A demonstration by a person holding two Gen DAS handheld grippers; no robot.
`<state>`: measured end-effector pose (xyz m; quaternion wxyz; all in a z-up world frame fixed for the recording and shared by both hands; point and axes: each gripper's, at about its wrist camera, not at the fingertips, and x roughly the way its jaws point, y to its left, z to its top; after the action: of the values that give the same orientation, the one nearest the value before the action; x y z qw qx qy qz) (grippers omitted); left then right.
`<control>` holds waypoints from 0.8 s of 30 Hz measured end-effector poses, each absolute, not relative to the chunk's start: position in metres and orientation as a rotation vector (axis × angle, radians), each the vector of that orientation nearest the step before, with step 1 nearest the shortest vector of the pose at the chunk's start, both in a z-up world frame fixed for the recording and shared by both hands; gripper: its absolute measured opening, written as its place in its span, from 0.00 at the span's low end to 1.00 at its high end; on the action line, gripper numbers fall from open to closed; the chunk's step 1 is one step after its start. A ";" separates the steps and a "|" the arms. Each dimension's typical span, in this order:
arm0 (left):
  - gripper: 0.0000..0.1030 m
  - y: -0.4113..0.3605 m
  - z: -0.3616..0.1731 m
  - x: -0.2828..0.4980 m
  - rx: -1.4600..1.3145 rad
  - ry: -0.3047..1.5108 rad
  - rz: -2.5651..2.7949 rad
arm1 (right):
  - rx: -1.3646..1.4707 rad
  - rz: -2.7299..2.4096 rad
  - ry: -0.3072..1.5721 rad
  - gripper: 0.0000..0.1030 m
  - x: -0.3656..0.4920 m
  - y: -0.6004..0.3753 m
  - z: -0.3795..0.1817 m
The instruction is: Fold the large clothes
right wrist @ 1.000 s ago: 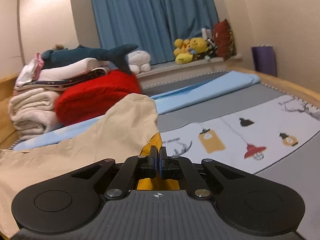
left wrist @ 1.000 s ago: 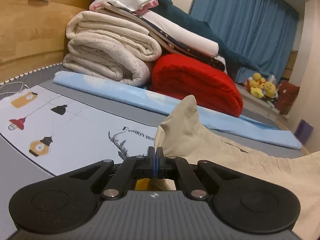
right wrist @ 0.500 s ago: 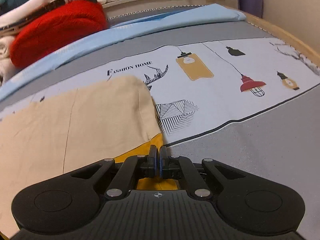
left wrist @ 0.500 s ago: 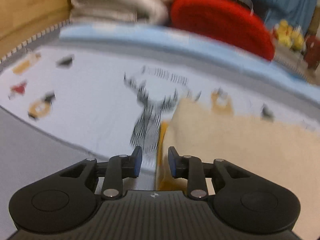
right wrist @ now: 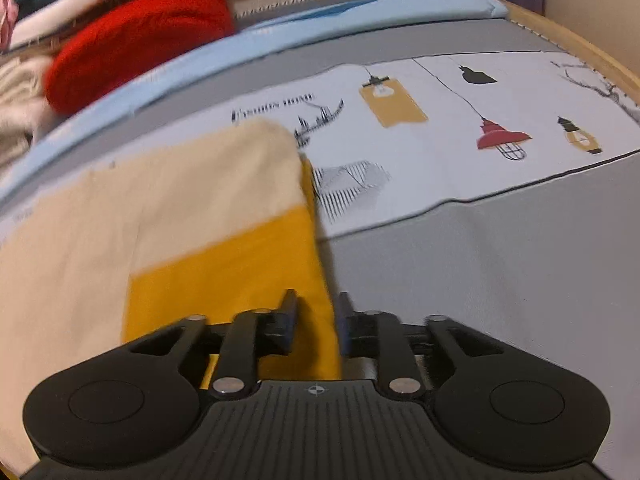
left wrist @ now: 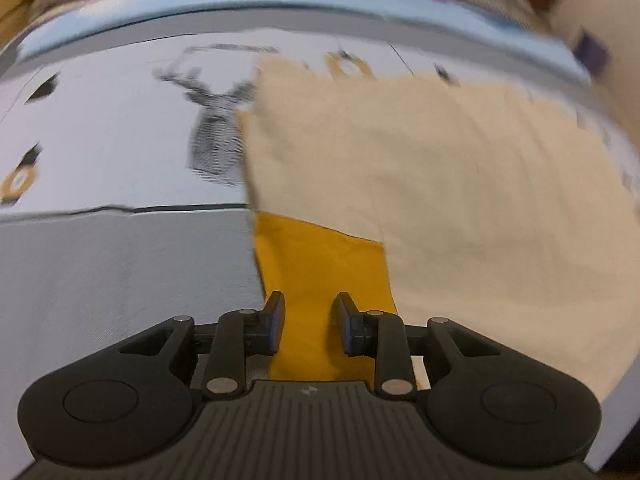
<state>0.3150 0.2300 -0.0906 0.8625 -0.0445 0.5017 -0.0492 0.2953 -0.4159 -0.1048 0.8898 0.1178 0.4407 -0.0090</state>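
Observation:
A large beige garment (left wrist: 440,180) with a yellow part (left wrist: 316,264) lies folded flat on the printed bed sheet (left wrist: 100,128). My left gripper (left wrist: 309,308) is open just over the yellow corner, and its pads do not press the cloth. In the right wrist view the same beige garment (right wrist: 160,208) shows its yellow part (right wrist: 240,264) at the near right corner. My right gripper (right wrist: 316,308) has its jaws opening, with the yellow edge of the cloth between them and not pinched.
A red blanket (right wrist: 136,40), a stack of folded pale blankets (right wrist: 20,92) and a long light blue cloth (right wrist: 320,20) lie at the far side of the bed. The wooden bed edge (right wrist: 580,44) runs along the right. Grey sheet (right wrist: 500,264) lies beside the garment.
Both grippers came down from holding the garment up, tilted towards the bed and opened. The lifted cloth now lies flat over the rest of the garment.

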 end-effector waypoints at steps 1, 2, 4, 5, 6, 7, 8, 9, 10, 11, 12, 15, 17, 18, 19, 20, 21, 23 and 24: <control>0.36 0.237 -0.085 0.312 -0.131 1.044 -0.100 | 0.258 -0.005 0.921 0.31 0.292 -0.419 -0.103; 0.39 0.244 -0.081 0.308 -0.158 1.044 -0.099 | 0.269 0.009 0.929 0.31 0.289 -0.421 -0.102; 0.48 0.256 -0.077 0.298 -0.200 1.060 -0.122 | 0.274 0.030 0.950 0.33 0.282 -0.424 -0.101; 0.50 0.260 -0.077 0.292 -0.211 1.078 -0.139 | 0.271 0.036 0.959 0.34 0.279 -0.425 -0.100; 0.50 0.262 -0.079 0.284 -0.213 1.097 -0.154 | 0.268 0.044 0.970 0.35 0.275 -0.427 -0.099; 0.50 0.261 -0.081 0.276 -0.211 1.115 -0.168 | 0.270 0.055 0.983 0.36 0.272 -0.429 -0.099; 0.50 0.262 -0.084 0.267 -0.211 1.132 -0.186 | 0.278 0.069 1.001 0.36 0.267 -0.429 -0.099; 0.49 0.262 -0.087 0.263 -0.207 1.147 -0.202 | 0.287 0.084 1.021 0.36 0.262 -0.429 -0.101; 0.40 0.260 -0.089 0.259 -0.199 1.156 -0.205 | 0.288 0.096 1.043 0.36 0.258 -0.429 -0.103; 0.28 0.258 -0.091 0.258 -0.197 1.164 -0.215 | 0.281 0.101 1.059 0.36 0.255 -0.429 -0.105; 0.09 0.257 -0.090 0.256 -0.198 1.166 -0.231 | 0.270 0.100 1.076 0.36 0.251 -0.429 -0.108; 0.04 0.263 -0.074 0.243 -0.231 1.107 -0.220 | 0.262 0.103 1.094 0.30 0.244 -0.427 -0.109; 0.03 0.276 -0.060 0.235 -0.309 1.061 -0.219 | 0.274 0.130 1.054 0.06 0.240 -0.427 -0.101; 0.03 0.281 -0.056 0.232 -0.333 1.050 -0.223 | 0.283 0.140 1.015 0.03 0.237 -0.428 -0.093; 0.03 0.283 -0.053 0.231 -0.333 1.060 -0.222 | 0.298 0.144 0.974 0.02 0.235 -0.430 -0.085; 0.03 0.284 -0.057 0.230 -0.318 1.088 -0.212 | 0.326 0.143 0.949 0.02 0.233 -0.433 -0.079; 0.02 0.282 -0.065 0.231 -0.298 1.134 -0.189 | 0.352 0.136 0.945 0.02 0.233 -0.435 -0.077; 0.00 0.276 -0.084 0.233 -0.183 1.248 -0.085 | 0.347 0.123 0.987 0.02 0.234 -0.435 -0.082; 0.00 0.272 -0.091 0.235 -0.104 1.288 -0.031 | 0.322 0.114 1.021 0.02 0.236 -0.433 -0.088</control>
<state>0.2355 0.2715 -0.0907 0.7982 -0.0485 0.6002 -0.0143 0.2363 -0.4325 -0.0875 0.8585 0.1532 0.4864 0.0543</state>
